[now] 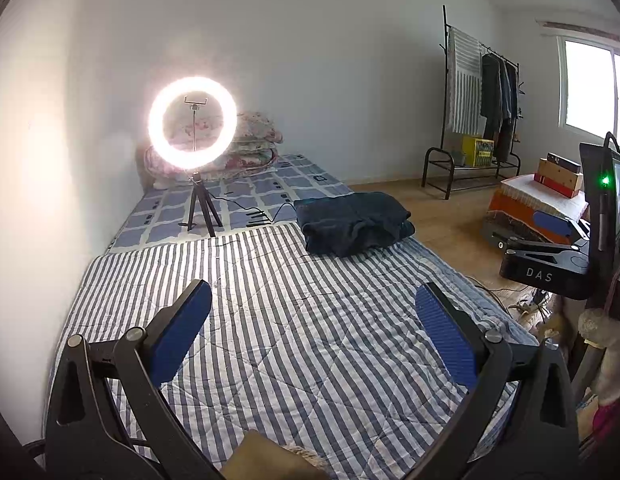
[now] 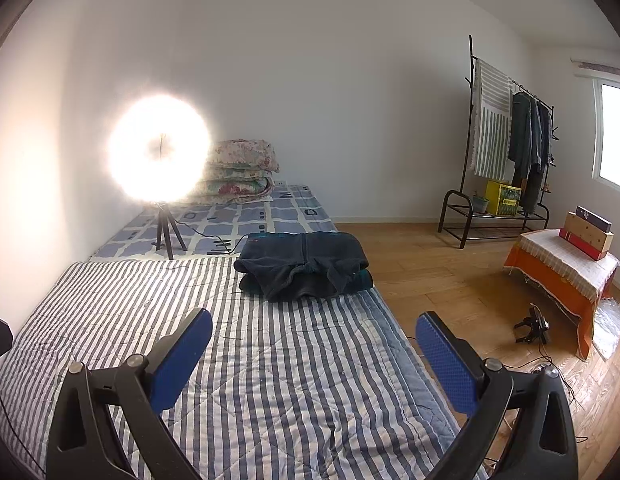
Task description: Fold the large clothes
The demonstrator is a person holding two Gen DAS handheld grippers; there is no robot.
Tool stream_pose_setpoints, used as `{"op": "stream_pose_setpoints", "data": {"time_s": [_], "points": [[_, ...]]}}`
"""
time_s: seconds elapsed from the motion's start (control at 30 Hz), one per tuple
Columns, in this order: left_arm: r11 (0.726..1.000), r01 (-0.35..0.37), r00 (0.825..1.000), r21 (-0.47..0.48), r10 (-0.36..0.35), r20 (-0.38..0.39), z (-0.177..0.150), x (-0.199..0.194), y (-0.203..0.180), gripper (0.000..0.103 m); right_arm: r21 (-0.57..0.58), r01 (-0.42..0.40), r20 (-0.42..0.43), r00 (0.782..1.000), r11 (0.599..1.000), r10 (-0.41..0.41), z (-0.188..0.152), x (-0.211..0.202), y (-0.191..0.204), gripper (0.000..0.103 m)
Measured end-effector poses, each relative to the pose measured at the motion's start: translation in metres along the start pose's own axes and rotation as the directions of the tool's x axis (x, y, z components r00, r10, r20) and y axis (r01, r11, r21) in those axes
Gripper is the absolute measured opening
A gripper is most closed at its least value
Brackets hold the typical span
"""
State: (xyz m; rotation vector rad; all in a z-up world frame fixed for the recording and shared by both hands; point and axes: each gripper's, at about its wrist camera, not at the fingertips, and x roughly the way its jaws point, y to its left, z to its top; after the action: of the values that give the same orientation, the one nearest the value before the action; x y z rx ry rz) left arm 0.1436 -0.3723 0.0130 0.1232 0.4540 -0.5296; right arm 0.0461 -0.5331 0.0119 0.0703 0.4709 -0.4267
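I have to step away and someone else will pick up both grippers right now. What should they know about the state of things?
Left gripper: open, empty, over the striped quilt.
Right gripper: open, empty, over the same quilt; it also shows at the right edge of the left view.
Dark garment: folded into a stack at the quilt's far edge, near the ring light.
Done: that garment looks folded.
Left: no unfolded clothes lie on the bed; more hang on the rack, possibly next.
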Motion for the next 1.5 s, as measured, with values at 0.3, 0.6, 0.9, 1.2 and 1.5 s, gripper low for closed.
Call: {"op": "stream_pose_setpoints", "data": {"time_s": [0.3, 0.6, 0.9, 1.2, 1.5], "points": [[1.000, 0.010, 1.000, -0.001, -0.010, -0.003, 0.0019, -0.0020, 0.0025, 0.103, 0.007, -0.004, -0.001, 1.000, 1.000, 0.004, -0.0028, 0.0038, -0.0059, 0.103], [1.000, 0.012, 1.000, 0.021, -0.013, 0.011, 0.0012, -0.0046, 0.0016, 0.103, -0.010, -0.003, -0.008, 1.000, 1.000, 0.003, -0.0048, 0.0046, -0.0055, 0.103], [0.999, 0.019, 1.000, 0.040, -0.019, 0.014, -0.0015, -0.0057, -0.0025, 0.103, -0.016, -0.004, -0.011, 1.000, 1.000, 0.004, -0.0050, 0.0046, -0.0081, 0.103], [0.999, 0.027, 1.000, 0.032, -0.027, 0.003, -0.0025, -0.0036, 0.0008, 0.103, -0.018, -0.005, -0.014, 1.000, 1.000, 0.005, -0.0026, 0.0056, -0.0085, 0.103], [0.999, 0.020, 1.000, 0.028, -0.020, 0.002, -0.0031, -0.0004, 0.0015, 0.103, -0.030, -0.007, -0.018, 1.000, 1.000, 0.006, -0.0037, 0.0065, -0.0080, 0.103]]}}
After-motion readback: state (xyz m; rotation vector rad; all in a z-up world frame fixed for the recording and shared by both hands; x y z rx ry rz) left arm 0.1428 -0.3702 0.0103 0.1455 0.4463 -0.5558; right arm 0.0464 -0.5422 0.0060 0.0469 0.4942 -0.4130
